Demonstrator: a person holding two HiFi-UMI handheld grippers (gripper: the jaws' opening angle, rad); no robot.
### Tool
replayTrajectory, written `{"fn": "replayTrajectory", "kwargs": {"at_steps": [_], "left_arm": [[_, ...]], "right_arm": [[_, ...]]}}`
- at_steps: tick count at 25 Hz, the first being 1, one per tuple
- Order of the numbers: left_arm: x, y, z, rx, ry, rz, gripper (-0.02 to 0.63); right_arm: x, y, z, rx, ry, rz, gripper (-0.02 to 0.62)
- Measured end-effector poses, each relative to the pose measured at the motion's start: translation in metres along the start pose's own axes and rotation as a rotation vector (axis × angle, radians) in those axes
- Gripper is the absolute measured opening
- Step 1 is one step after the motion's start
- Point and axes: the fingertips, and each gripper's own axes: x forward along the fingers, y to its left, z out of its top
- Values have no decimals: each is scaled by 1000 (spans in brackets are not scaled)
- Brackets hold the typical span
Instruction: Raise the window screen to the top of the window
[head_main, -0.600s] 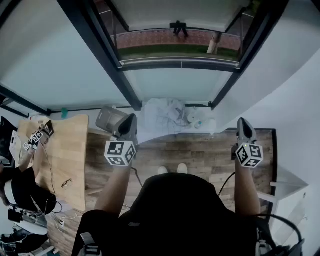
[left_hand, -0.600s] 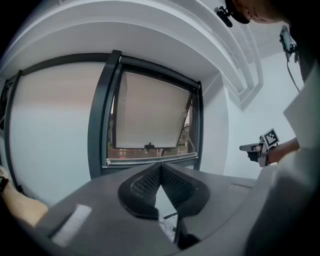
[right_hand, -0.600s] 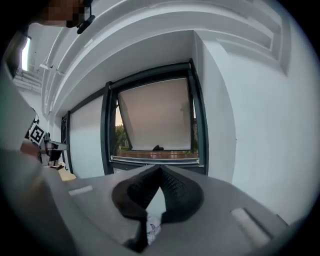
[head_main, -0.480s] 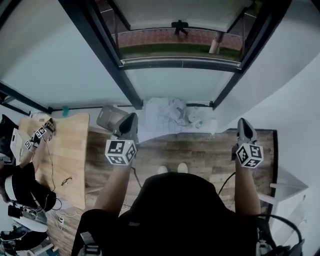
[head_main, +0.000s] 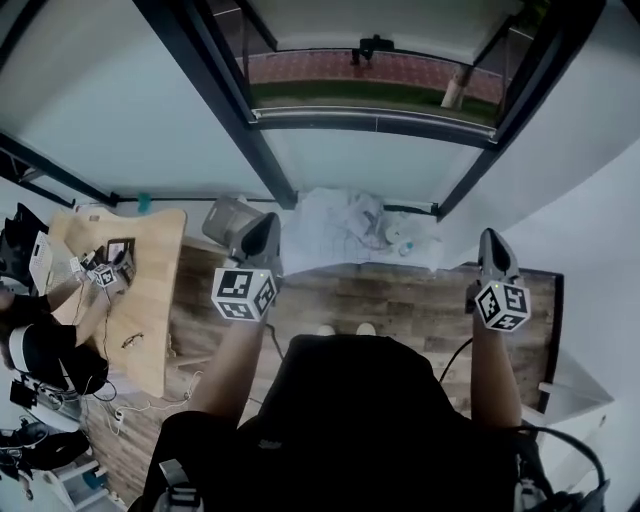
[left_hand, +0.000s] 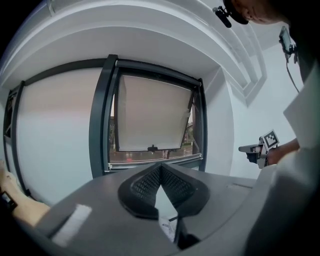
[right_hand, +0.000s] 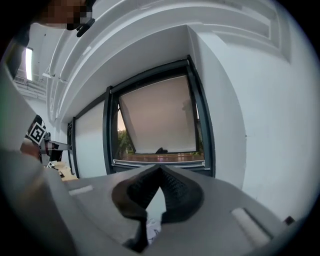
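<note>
Evidently no lift on the screen (left_hand: 152, 117) yet. Hangs low in the window frame (left_hand: 100, 115), covering nearly all of the pane, with the handle (left_hand: 152, 148) on its bottom edge and only a narrow strip of outdoors showing beneath. Judging by that, leaves the whole climb to the top to do.

Nothing gripped. Left tongs (left_hand: 160, 168) closed on air, right tongs (right_hand: 160, 170) likewise pressed together and empty. Both held about level, aimed at the window, well apart from the handle. Calls first, probably, for a reach forward and up to that handle, then opening one pair to take it.

Below the window, what look like papers (head_main: 335, 225) in a heap. Off to the left, a wooden table (head_main: 150, 270) with another person (head_main: 40, 350) beside it.
</note>
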Motion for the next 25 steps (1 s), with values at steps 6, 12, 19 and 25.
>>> {"fn": "replayTrajectory", "kwargs": {"at_steps": [6, 12, 19, 25], "left_arm": [[15, -21, 7, 43, 2, -6, 6], [44, -21, 15, 57, 11, -32, 6], [112, -9, -5, -5, 34, -124, 6], [180, 26, 1, -25, 18, -178, 6]], "right_arm": [[15, -18, -8, 25, -20, 14, -2], [38, -22, -12, 41, -26, 23, -2], [79, -40, -17, 130, -10, -39, -2], [132, -39, -17, 126, 15, -92, -2]]}}
